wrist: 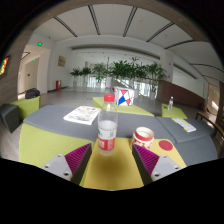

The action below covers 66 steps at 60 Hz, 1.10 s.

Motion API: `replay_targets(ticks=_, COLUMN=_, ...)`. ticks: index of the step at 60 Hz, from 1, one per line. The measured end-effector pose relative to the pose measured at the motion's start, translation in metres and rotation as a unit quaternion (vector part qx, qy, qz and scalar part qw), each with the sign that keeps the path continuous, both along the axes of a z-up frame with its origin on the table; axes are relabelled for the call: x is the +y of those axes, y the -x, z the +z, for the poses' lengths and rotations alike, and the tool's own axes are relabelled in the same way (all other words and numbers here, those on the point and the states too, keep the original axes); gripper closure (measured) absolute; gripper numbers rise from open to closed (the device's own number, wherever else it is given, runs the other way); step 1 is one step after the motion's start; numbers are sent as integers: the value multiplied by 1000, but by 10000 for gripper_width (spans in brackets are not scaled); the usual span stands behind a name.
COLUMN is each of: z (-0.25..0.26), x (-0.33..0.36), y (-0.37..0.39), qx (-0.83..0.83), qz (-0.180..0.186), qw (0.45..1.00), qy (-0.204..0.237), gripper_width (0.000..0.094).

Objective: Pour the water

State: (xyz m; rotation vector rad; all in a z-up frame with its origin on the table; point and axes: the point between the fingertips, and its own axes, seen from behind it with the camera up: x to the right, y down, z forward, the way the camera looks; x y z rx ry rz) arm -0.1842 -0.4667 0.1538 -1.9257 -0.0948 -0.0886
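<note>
I see a clear plastic bottle (107,128) standing upright on the table (50,125), right between my gripper (111,160) fingers. It has a white cap and a red label band low on its body, and the upper part looks see-through; I cannot tell how much water it holds. The pink pads (76,157) sit spread to either side of the bottle with a gap on each side, so the fingers are apart and not pinching it. Just to the right of the bottle, near the right finger, stands a small red-and-white cup (144,134), and a red-rimmed lid or dish (165,146) lies beside that finger. The tabletop is yellow-green and grey. Beyond the bottle stands a carton (123,97), with a stack of papers (81,115) to its left. Green plants (125,71) line the far side of the hall.
</note>
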Motion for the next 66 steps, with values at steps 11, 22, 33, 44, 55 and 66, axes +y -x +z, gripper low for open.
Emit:
replay_targets(ticks=11, z=-18, x=82, y=13, qx=-7, qz=-12, qw=1000, qy=-22, gripper_width=89)
replay_targets(ticks=22, z=-39, x=135, y=13, qx=3, qz=-27, qw=999, qy=-24, gripper_width=240)
replay_targets(ticks=33, z=-35, x=142, y=16, qx=1, qz=-9, qw=999, qy=-50, gripper_width=461)
replay_targets(ticks=44, z=-33, x=144, y=23, qx=5, qz=10, qw=998, qy=-56, gripper_width=566)
replay_targets(ticks=55, z=28, x=135, y=39, qx=104, qz=38, qw=989, qy=-96, gripper_width=569)
replay_targets(ticks=66, z=114, x=131, y=52, qx=423, qz=83, qw=896, qy=-102, gripper_width=569)
